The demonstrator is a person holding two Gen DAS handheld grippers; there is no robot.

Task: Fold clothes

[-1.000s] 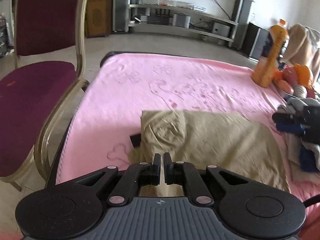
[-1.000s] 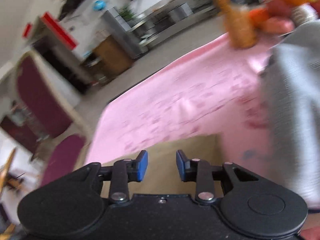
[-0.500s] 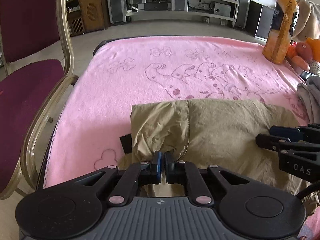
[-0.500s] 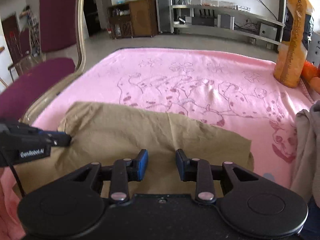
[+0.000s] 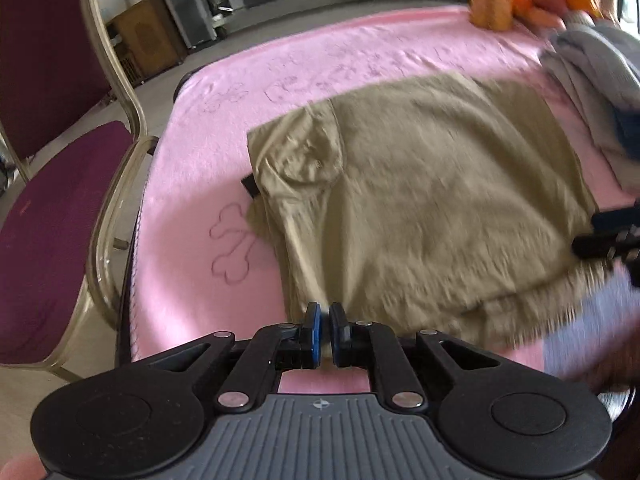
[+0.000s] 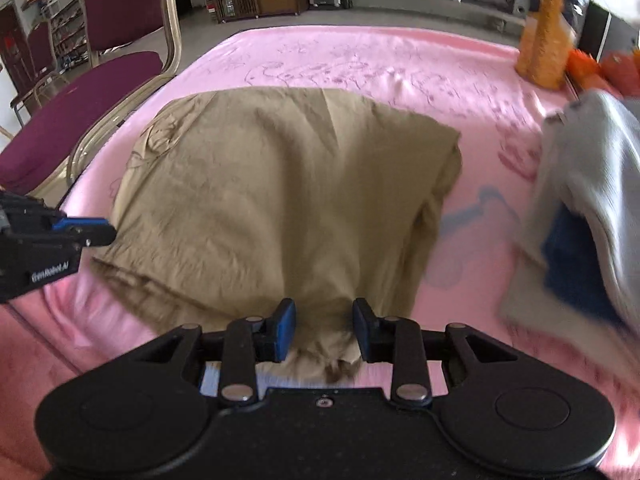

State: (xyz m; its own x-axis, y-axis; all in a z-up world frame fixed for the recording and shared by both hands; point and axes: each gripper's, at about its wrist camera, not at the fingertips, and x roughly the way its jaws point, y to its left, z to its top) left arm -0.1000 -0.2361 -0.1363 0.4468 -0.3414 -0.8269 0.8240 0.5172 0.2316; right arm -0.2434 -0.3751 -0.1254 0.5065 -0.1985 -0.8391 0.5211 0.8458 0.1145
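A folded khaki garment [image 5: 420, 184] lies flat on the pink blanket [image 5: 192, 184]. My left gripper [image 5: 325, 320] is shut at the garment's near left corner, and the cloth edge runs into its tips. From the right wrist view that left gripper [image 6: 108, 232] shows at the garment's left edge. My right gripper [image 6: 324, 320] is open, with the khaki garment [image 6: 280, 184] and its near edge lying between the fingers. The right gripper [image 5: 600, 232] also shows at the garment's right side in the left wrist view.
A grey clothes pile [image 6: 592, 184] with a blue piece sits right of the garment. An orange bottle [image 6: 544, 40] and fruit stand at the far right. A maroon chair [image 5: 60, 200] is close to the blanket's left edge. A black item [image 5: 250, 186] peeks from under the garment.
Both grippers have drawn back toward the near edge and sit higher. The right gripper's open fingers now straddle the garment's near edge. The left stays shut.
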